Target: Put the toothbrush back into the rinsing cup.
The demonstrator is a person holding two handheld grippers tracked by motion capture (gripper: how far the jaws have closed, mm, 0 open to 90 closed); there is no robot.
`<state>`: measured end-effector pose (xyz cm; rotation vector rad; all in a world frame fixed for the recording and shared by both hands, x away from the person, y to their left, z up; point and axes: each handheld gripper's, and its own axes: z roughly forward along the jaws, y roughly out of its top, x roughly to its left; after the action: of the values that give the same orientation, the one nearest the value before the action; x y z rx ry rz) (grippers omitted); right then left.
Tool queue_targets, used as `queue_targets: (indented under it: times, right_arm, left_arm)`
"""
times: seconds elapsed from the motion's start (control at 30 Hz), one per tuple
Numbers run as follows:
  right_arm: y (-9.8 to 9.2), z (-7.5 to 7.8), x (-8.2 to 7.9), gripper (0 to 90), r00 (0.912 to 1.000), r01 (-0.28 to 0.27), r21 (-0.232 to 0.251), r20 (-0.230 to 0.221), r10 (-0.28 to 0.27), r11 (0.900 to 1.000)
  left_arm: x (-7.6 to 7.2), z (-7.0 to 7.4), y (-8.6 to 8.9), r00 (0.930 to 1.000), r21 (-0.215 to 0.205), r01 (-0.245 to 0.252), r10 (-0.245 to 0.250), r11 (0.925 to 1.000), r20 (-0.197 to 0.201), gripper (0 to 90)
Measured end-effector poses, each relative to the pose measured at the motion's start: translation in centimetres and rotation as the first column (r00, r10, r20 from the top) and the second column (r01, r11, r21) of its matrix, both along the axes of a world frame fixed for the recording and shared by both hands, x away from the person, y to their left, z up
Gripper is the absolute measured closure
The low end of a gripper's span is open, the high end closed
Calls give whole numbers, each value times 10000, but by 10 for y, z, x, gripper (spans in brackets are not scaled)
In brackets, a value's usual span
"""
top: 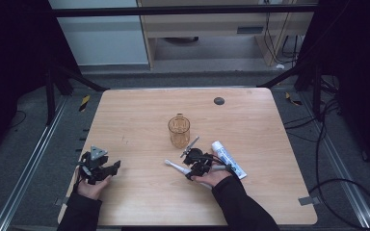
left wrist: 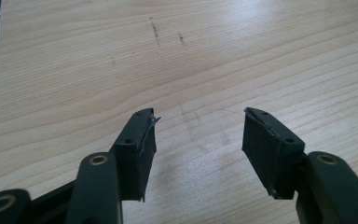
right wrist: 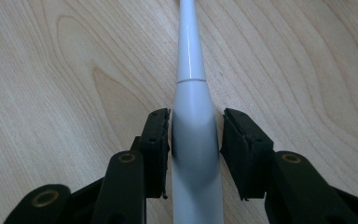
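The white electric toothbrush [right wrist: 193, 140] lies flat on the wooden table [top: 139, 192], in front of the person and slightly right of the middle, its slim neck and head pointing toward the left in the high view [top: 176, 167]. In the right hand-held gripper view its thick handle runs straight up between the two black jaws: the left pad [right wrist: 156, 149] sits against the handle's side, while a thin gap shows between the handle and the right pad, so the right hand-held gripper [right wrist: 193, 135] straddles the toothbrush with its jaws partly apart and not clamped on it. In the high view the same right hand-held gripper [top: 197, 163] is low over the handle, with the person's right hand [top: 214, 177] under and behind it. Just to the right of it lies a white toothpaste tube [top: 227, 158], slanted, with its cap end farther from the person. Just beyond the gripper stands an amber see-through cup [top: 178, 131], upright. Well apart, near the table's left front edge, the left hand-held gripper [top: 107, 169] is held in the left hand [top: 92, 187]; its own view shows its jaws spread wide over bare wood [left wrist: 198, 135], with nothing between them.
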<state>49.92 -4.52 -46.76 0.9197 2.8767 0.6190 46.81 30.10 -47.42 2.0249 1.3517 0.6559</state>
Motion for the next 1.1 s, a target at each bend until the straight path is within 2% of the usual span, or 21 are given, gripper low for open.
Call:
queue_targets:
  times: [0.67,1.1]
  right_arm:
    - [6,-2,3,658,9994,-298,-646,-175,287,9975]
    - [7,1,2,672,9997,-66,-807,-259,46,9967]
  left_arm:
    - [0,0,0,10000,12,31,-31,10000,-32,438]
    - [0,0,0,10000,8,35,-35,10000,-43,440]
